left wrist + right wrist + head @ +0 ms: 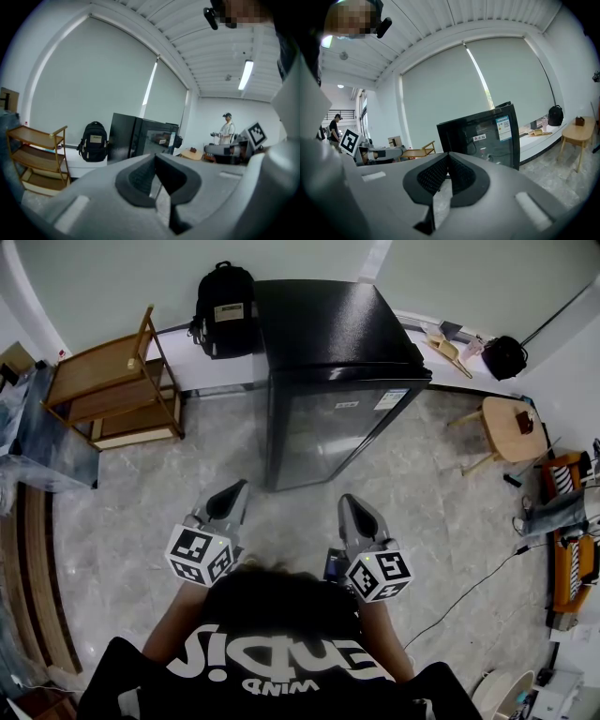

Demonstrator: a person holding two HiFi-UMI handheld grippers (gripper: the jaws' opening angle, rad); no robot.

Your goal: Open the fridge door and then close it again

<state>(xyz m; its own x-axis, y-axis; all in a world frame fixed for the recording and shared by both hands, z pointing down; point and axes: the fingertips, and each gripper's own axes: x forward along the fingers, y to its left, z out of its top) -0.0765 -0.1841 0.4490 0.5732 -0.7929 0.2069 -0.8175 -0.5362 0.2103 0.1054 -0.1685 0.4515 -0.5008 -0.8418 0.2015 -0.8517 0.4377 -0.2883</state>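
Tiled floor (141,512) | fridge (328,418) door closed | left gripper (238,487) fingers together, empty | right gripper (346,501) fingers together, empty

Bare floor (309,521) lies open before the fridge (328,427); a wooden shelf (112,390) stands left, a stool (506,427) right.

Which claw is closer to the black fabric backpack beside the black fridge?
Left. The left claw sits almost straight below the black fabric backpack in the head view; the right claw stands farther right.
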